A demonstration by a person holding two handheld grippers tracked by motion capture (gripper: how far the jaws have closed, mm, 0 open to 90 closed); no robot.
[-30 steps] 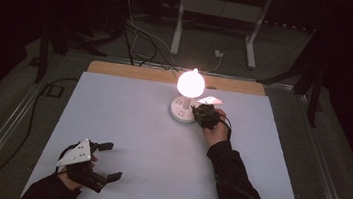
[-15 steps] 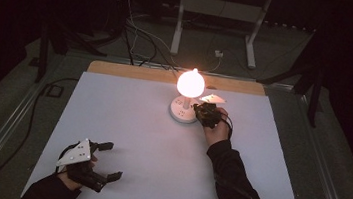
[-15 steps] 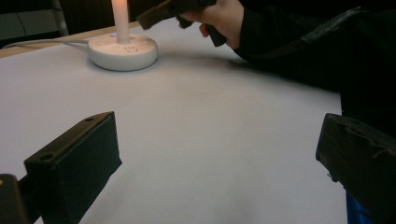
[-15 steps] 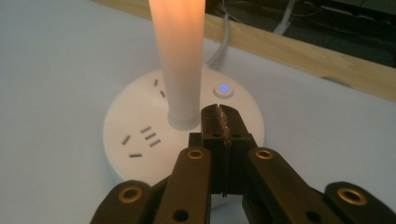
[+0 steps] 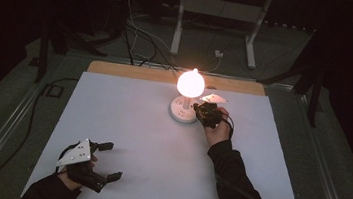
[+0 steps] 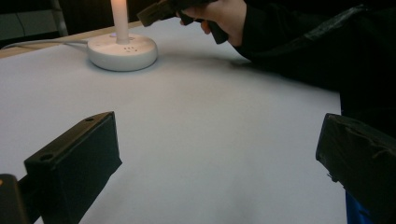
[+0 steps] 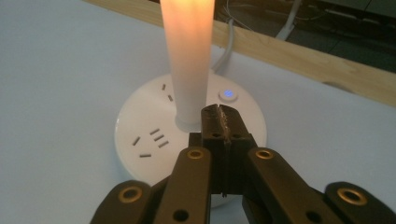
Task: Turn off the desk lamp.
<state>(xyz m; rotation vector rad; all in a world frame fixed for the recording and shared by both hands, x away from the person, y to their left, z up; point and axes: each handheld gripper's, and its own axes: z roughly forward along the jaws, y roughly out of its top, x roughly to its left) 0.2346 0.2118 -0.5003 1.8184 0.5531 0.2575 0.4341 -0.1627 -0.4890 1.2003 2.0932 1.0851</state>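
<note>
A: How many tools?
B: Two. The right gripper (image 7: 219, 116), jaws pressed together on nothing, sits over the one round white socket base (image 7: 140, 126) beside its glowing lamp (image 5: 191, 82). The left gripper (image 5: 107, 161), jaws wide, rests well nearer.
A: Surface?
B: White sheet (image 5: 141, 125), dark room. Nothing moved since.

My right arm's stretched fwd across the table, right hand (image 5: 219, 129) gripping the right gripper (image 7: 219, 114), jaws pressed together w/ nothing between. Left gripper (image 5: 107, 161) sits low near me in my left hand (image 5: 72, 176), jaws spread wide apart, empty.
</note>
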